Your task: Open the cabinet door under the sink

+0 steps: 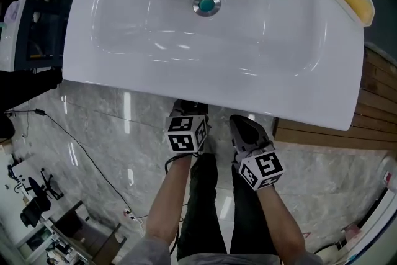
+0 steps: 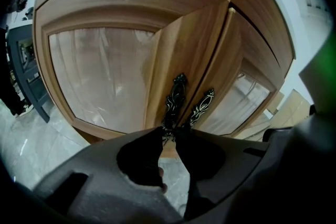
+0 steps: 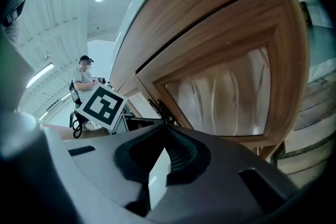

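left gripper view shows the left cabinet door [image 2: 105, 76], wood-framed with a pale pane, standing under the sink; its dark ornate handle [image 2: 177, 94] sits just beside a second handle [image 2: 203, 106] on the right door [image 2: 239, 97]. the left gripper [image 2: 169, 132] has its jaws closed narrow on the lower end of the left door's handle. in the right gripper view the right gripper [image 3: 167, 136] has its jaws drawn together at the tips with nothing between them, facing the right door's pane. in the head view both grippers reach under the front edge of the white sink [image 1: 124, 65], above a marbled floor [image 1: 93, 133].
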`<state>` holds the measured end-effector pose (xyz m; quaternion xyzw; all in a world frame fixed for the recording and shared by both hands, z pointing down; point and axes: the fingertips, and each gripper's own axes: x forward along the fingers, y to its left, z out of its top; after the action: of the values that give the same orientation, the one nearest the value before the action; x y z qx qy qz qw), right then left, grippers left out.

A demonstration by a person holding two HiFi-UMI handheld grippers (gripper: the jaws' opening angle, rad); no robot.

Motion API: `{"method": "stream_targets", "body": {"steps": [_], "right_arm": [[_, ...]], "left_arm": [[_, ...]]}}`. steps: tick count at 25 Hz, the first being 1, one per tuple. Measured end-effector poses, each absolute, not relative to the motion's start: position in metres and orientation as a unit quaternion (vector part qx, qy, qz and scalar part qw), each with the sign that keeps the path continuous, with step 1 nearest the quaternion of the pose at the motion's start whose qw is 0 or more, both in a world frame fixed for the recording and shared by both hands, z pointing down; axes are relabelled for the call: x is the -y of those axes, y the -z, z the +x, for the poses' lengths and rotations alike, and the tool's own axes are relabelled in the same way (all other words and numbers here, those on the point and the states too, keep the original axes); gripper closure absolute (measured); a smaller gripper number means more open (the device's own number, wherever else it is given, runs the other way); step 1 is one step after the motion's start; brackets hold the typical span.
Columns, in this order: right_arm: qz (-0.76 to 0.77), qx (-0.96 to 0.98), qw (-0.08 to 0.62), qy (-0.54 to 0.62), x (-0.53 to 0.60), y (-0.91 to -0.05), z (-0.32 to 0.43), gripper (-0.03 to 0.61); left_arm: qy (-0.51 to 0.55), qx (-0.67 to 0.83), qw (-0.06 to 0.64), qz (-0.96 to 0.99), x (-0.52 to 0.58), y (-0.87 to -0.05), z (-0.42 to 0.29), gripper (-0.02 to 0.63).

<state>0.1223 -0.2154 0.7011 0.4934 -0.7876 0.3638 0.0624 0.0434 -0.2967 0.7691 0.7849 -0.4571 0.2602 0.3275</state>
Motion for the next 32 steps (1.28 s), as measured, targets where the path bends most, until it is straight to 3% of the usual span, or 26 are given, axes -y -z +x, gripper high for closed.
{"method": "stream_targets", "body": {"steps": [10,32], "right_arm": [[0.524,0.767,0.056,-0.366,0.217,-0.708,0.115,0.569],[0.656,0.661,0.017,-0.364,0.143,-0.684,0.019,0.569]], "left_arm": [[-0.284,0.416,0.309,0.806,0.275,-0.769,0.033,0.529],[-0.311,0.274,0.302,0.859,0.203,-0.761,-0.030,0.529]]}}
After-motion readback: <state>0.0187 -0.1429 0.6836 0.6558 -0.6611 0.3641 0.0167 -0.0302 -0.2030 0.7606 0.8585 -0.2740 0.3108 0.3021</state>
